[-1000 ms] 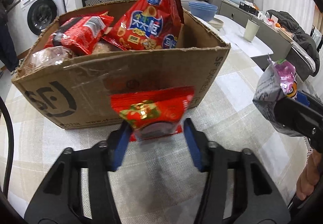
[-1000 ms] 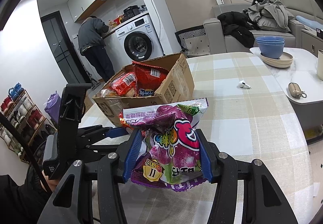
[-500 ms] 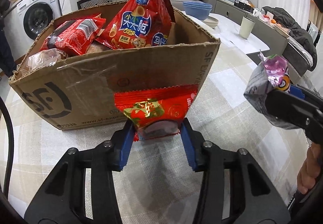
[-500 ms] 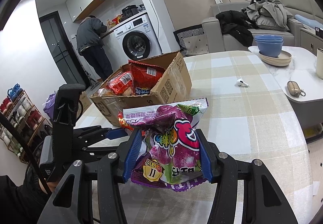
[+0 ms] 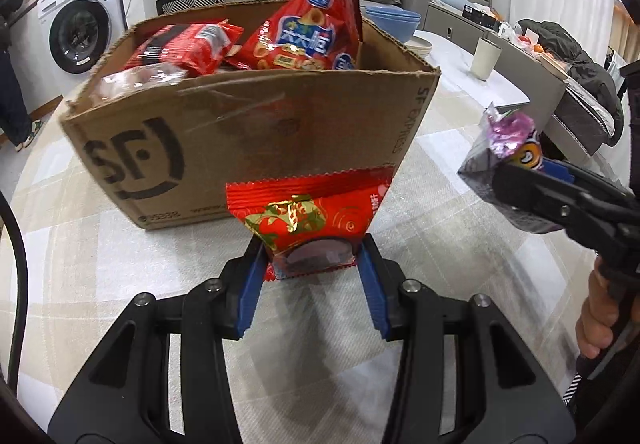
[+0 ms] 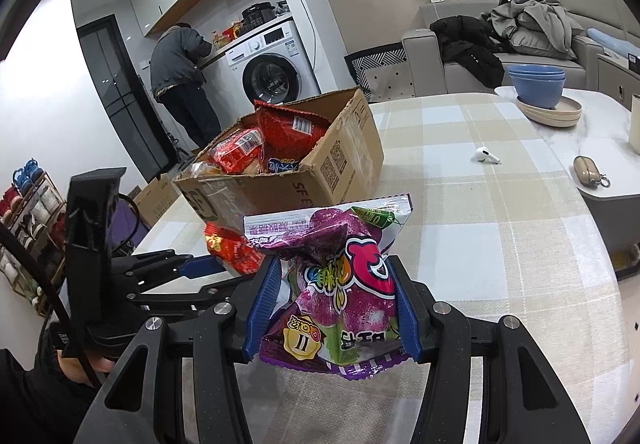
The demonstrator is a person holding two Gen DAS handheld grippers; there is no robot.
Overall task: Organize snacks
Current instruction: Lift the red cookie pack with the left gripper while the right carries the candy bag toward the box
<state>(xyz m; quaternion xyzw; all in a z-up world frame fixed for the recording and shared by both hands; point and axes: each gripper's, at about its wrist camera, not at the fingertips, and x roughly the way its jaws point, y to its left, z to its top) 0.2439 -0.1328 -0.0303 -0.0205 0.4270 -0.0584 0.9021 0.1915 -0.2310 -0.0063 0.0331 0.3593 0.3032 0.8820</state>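
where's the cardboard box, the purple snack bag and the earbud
cardboard box (image 5: 256, 148), left wrist view, on its front wall
purple snack bag (image 6: 340, 284), right wrist view, on the printed front
earbud (image 6: 486, 155), right wrist view, on its white body

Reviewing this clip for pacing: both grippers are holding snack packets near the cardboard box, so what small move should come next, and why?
Probably lift the left gripper up over the near wall of the cardboard box. Its fingers are shut on the red packet, which sits low in front of that wall, below the rim. The right gripper holds the purple packet farther back, so it can follow.
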